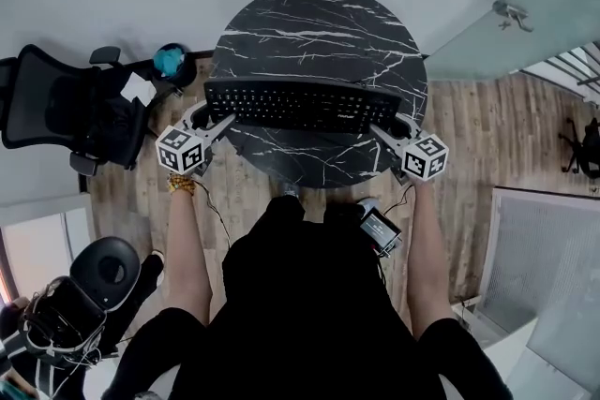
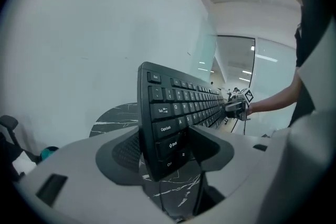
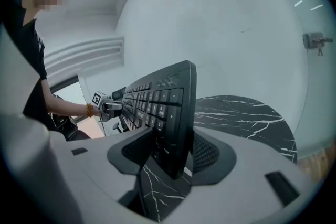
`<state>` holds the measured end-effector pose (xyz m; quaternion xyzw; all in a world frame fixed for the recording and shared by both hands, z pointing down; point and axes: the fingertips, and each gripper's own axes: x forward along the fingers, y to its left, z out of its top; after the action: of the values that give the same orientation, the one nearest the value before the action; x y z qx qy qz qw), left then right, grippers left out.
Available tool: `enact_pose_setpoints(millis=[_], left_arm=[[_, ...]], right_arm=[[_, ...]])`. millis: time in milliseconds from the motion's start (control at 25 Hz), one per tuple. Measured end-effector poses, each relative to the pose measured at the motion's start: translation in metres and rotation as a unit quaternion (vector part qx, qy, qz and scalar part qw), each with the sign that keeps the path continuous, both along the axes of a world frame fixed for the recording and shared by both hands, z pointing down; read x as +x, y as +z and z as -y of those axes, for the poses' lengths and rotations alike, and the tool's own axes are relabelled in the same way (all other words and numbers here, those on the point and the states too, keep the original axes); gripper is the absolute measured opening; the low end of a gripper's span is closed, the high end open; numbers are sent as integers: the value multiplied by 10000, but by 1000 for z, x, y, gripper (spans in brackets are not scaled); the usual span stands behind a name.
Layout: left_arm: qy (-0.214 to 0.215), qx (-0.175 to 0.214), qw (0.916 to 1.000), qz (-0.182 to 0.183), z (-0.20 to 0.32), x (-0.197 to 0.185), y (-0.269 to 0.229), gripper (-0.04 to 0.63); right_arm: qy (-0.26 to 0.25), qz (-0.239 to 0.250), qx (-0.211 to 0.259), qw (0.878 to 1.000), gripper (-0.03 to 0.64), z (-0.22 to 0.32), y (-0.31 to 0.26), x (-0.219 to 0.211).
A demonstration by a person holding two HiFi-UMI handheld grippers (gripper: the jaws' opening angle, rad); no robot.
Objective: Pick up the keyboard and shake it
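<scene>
A black keyboard (image 1: 300, 105) hangs level above the near half of the round black marble table (image 1: 309, 14), keys up. My left gripper (image 1: 217, 122) is shut on its left end and my right gripper (image 1: 384, 131) is shut on its right end. In the left gripper view the keyboard (image 2: 173, 118) stands on edge between the pads of the left gripper (image 2: 163, 149), with the table (image 2: 113, 115) below. In the right gripper view the keyboard (image 3: 163, 107) is clamped in the same way by the right gripper (image 3: 168, 152).
A black office chair (image 1: 66, 108) stands left of the table, with a teal object (image 1: 170, 60) beside it. A glass wall (image 1: 525, 23) runs at the right. A black stool and gear (image 1: 94, 276) sit at the lower left. Wooden floor surrounds the table.
</scene>
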<state>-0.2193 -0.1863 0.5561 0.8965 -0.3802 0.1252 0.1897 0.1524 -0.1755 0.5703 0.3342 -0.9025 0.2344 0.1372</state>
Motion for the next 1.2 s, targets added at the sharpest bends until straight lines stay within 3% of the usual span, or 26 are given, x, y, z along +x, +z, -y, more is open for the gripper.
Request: enact_pose_setpoints(millis=[80,160,200,400,720,1200], left_arm=[[-87,-103,9987,-484,-1,-3,-5,259],[-290,-218,9933,-1102,-1,-6,-12,265],[-366,-215,9916,-1218,-1,-7,-14,267],[-314,-165,9976,-600,-4,-6,-3,267],[-257,-192,9982,-505,-5,-2,2,267],[-167,-30,9991,-397,6,10,-4,267]], right_arm=[[45,673,-273,9973,218,-3,-6,-3],[144,1469,-577,9874,210,-2,-13,-6],[200,1626,-626,9845,209,-1,-14,-7],[174,971,-572,9935,207,-6,1,-7],[231,792,-641,9945,210,-12,9,-4],[291,444,-334,9980,212,-7,-3,8]])
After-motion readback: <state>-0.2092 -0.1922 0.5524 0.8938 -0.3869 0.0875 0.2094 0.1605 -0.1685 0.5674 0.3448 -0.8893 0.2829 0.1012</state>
